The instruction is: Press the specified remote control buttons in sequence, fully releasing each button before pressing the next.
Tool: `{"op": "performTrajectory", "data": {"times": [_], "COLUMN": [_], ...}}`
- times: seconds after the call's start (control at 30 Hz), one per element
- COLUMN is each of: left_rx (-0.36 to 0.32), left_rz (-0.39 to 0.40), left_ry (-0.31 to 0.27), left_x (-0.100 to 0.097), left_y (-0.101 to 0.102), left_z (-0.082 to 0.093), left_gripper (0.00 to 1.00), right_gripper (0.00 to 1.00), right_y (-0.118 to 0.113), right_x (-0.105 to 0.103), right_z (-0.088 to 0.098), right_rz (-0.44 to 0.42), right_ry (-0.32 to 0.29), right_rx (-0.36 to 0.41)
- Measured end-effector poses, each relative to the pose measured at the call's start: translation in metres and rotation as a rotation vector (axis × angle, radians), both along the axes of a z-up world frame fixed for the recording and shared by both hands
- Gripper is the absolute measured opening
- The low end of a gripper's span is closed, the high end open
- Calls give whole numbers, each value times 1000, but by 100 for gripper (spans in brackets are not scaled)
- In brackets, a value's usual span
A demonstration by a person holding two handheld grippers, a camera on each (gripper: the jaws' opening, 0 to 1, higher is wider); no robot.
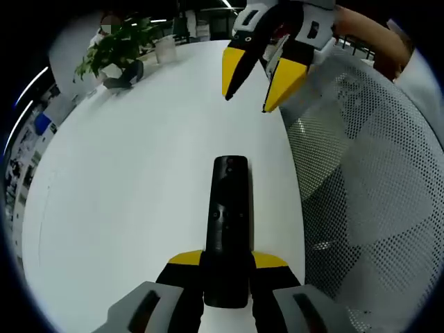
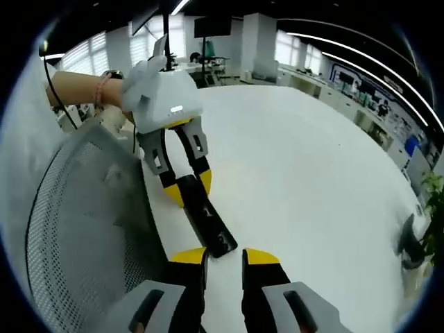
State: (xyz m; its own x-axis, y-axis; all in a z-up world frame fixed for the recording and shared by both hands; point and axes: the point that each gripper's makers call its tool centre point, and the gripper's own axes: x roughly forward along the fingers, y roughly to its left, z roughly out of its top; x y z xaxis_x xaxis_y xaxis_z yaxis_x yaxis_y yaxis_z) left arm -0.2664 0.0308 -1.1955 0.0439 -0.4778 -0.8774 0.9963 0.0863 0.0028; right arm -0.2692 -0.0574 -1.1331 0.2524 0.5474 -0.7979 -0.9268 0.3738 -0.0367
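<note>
A black remote control (image 1: 229, 208) points away from me in the left gripper view, its near end clamped between my left gripper's (image 1: 227, 262) yellow-tipped jaws. Small buttons show on its top face. My right gripper (image 1: 246, 103) hangs beyond the remote's far end, above the white table (image 1: 139, 173), its jaws a little apart with nothing between them. In the right gripper view the remote (image 2: 205, 215) runs from the left gripper (image 2: 189, 189) down toward my right gripper (image 2: 223, 260), and its free end lies just ahead of those parted jaws.
A grey mesh chair back (image 1: 368, 173) (image 2: 83, 222) stands close along the table's edge beside both grippers. A potted plant (image 1: 114, 48) (image 2: 430, 208) sits at the table's far side. A person's forearm (image 2: 76, 90) holds the left gripper. Office desks lie beyond.
</note>
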Motion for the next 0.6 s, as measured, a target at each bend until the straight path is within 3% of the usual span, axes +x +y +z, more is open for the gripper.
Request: {"op": "performTrajectory", "data": {"times": [0.33, 0.6], "left_rx": [-4, -12], "left_rz": [-1, 2], "left_ry": [2, -1], "left_x": [0, 0], "left_y": [0, -1], "left_z": [0, 1], "left_gripper": [22, 23], "right_gripper": [2, 0], "right_y": [10, 8], "right_x": [-2, 0], "right_z": [-26, -40], "right_rz": [198, 284], "right_ry": [71, 63], "right_rx": [-114, -229]}}
